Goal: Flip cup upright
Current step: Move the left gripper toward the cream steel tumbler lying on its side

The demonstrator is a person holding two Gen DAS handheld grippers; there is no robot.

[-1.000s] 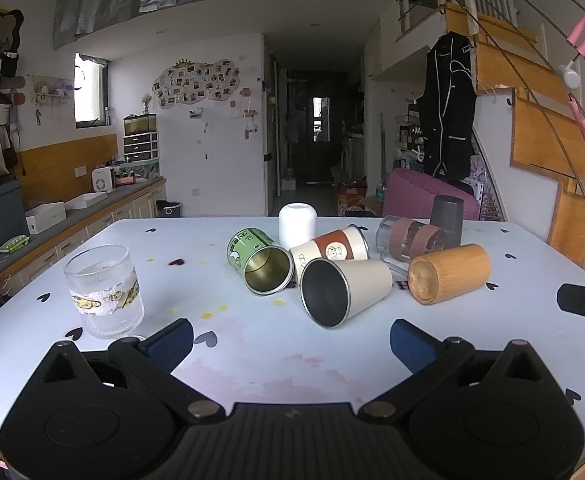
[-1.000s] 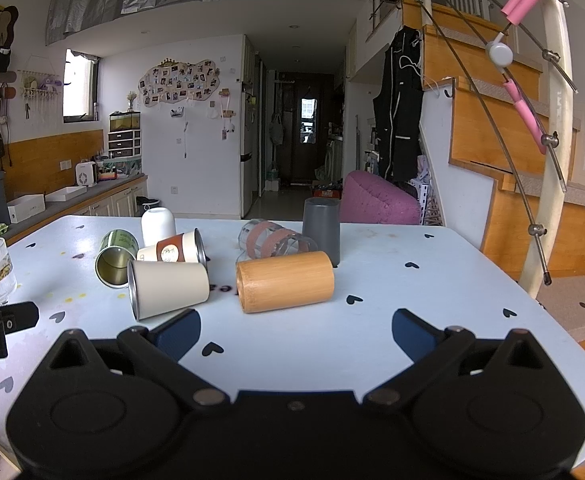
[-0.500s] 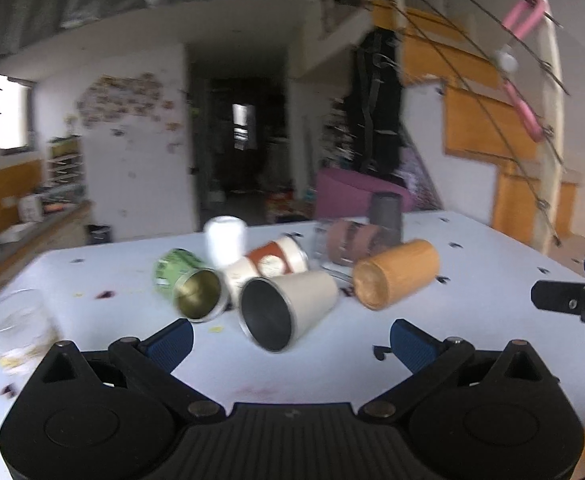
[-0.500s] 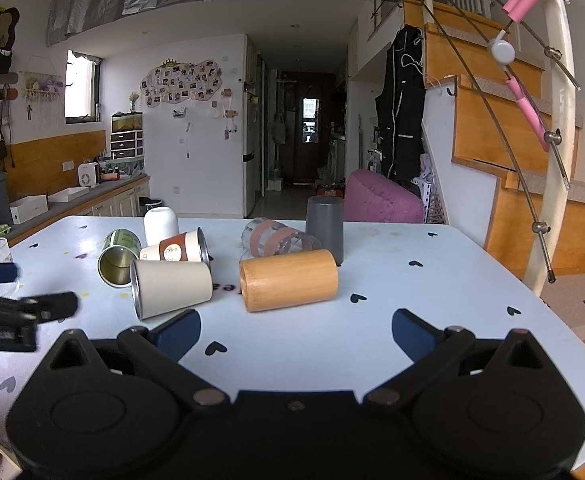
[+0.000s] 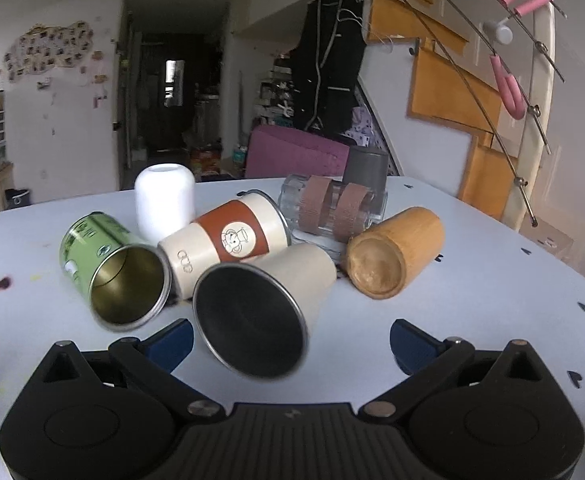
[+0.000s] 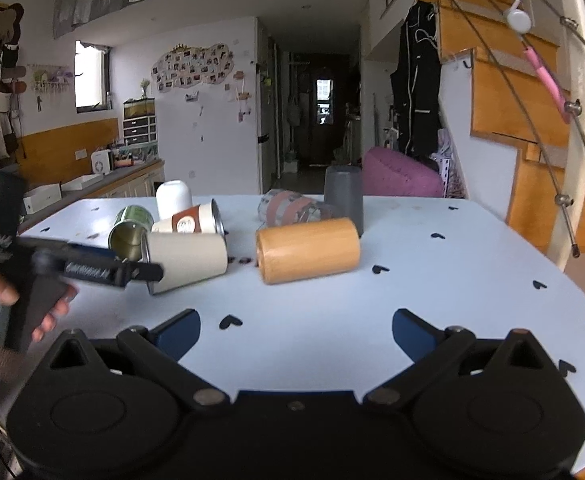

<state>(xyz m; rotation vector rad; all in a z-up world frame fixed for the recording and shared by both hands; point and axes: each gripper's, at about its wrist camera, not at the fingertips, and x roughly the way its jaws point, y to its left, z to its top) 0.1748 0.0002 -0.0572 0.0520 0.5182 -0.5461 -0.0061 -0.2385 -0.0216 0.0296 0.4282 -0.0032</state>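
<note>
A cream steel cup [image 5: 264, 296] lies on its side on the white table, its dark mouth toward my left gripper [image 5: 290, 346]. That gripper is open, its fingers either side of the cup's rim, not touching it. The cup also shows in the right wrist view [image 6: 186, 256], with the left gripper [image 6: 92, 270] beside its mouth. My right gripper [image 6: 296, 330] is open and empty over bare table [image 6: 432, 292], short of a wooden cup [image 6: 308, 248] lying on its side.
Around the cream cup lie a green tin cup [image 5: 108, 264], a cream cup with a brown band [image 5: 228, 240], a clear glass with brown bands [image 5: 332, 208] and the wooden cup [image 5: 392, 256]. A white cup [image 5: 164, 200] and a grey cup [image 5: 366, 168] stand mouth down behind.
My left gripper has swung right and moved forward to the cream cup's mouth; the drinking glass at left has left its view. My right gripper has barely moved.
</note>
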